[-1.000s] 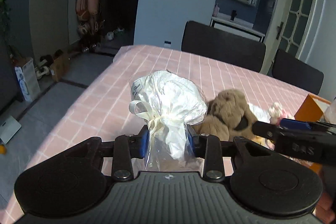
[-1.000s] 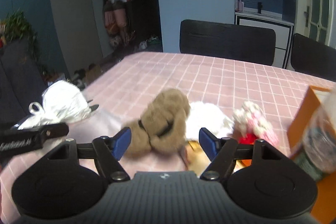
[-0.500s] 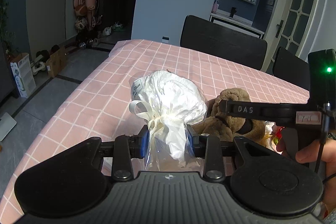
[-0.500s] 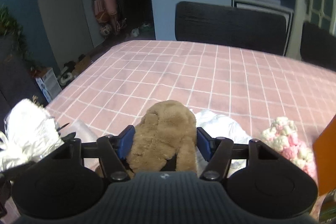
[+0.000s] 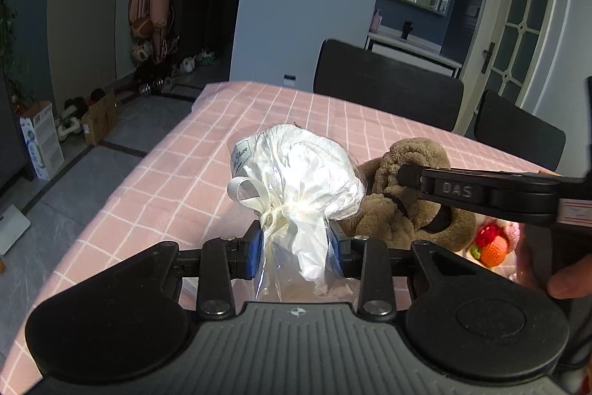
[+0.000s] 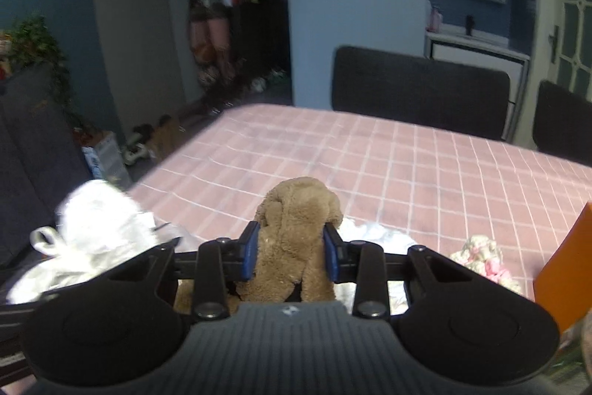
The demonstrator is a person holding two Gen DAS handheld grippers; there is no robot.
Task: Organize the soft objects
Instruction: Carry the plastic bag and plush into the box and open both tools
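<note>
My left gripper (image 5: pixel 296 252) is shut on the neck of a clear bag (image 5: pixel 299 173) holding white soft stuff, tied with a cream ribbon; it also shows in the right wrist view (image 6: pixel 100 228) at the left. My right gripper (image 6: pixel 290 256) is shut on a brown plush toy (image 6: pixel 296 232) and holds it over the pink checked tablecloth (image 6: pixel 407 165). In the left wrist view the plush (image 5: pixel 410 195) sits right of the bag, with the right gripper's finger across it.
A white soft item (image 6: pixel 373 234) lies behind the plush. A pink and white knitted toy (image 6: pixel 481 258) and a knitted orange and red piece (image 5: pixel 492 243) lie to the right. An orange box (image 6: pixel 566 269) stands at the right edge. Two dark chairs (image 6: pixel 418 91) stand beyond the table.
My right gripper moved in over the brown plush, closed on it and lifted it. My left gripper has kept its hold on the bag and barely moved.
</note>
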